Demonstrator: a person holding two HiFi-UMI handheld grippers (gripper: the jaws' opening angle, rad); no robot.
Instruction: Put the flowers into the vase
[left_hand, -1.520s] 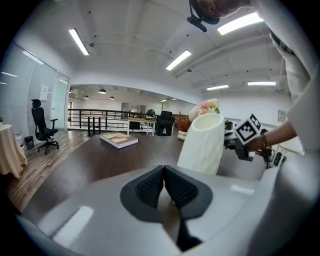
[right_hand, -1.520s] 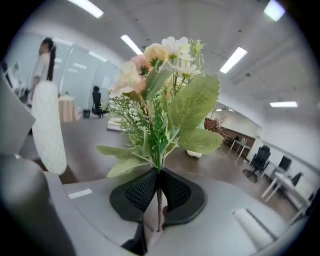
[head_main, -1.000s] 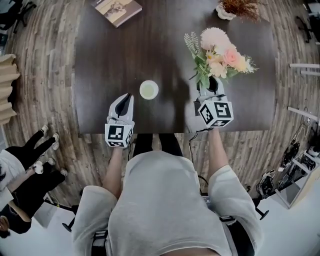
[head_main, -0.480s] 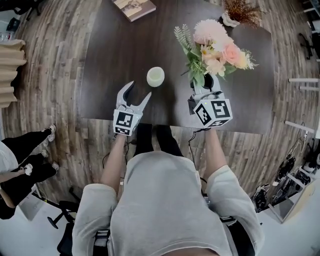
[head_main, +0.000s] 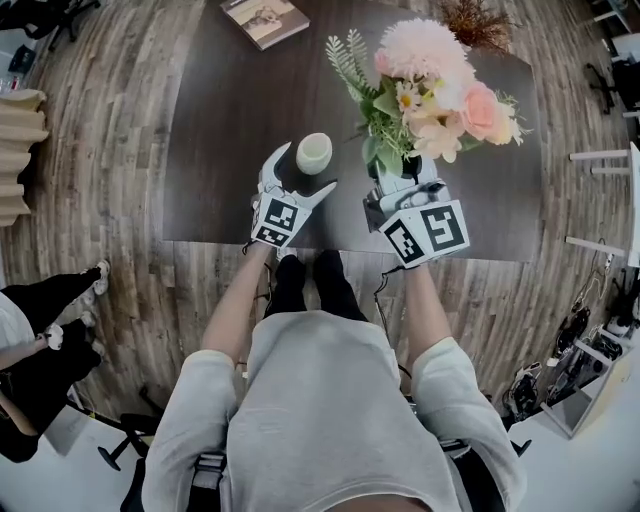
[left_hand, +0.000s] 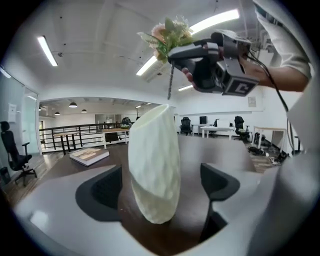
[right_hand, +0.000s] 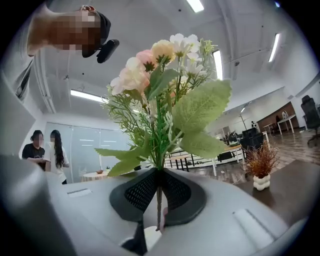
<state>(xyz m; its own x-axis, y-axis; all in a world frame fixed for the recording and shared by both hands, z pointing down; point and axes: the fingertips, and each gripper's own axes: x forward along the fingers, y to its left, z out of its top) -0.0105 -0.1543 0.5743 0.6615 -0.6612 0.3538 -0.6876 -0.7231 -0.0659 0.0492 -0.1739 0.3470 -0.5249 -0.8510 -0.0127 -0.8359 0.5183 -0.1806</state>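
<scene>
Fingers (head_main: 278, 158) of the left gripper (head_main: 300, 172) stand wide apart in the head view, having just been opening; they flank the pale cream ribbed ceramic vase (head_main: 313, 153) on the dark brown wooden table (head_main: 230, 120); right of it, the right gripper (head_main: 405, 185) holds the pink, cream and green artificial flower bouquet (head_main: 430, 80) upright. Left gripper view: both pads released, clear of the vase between them; the bouquet shows high beyond it. Right gripper view: jaws clenched on the bouquet's thin green stem.
</scene>
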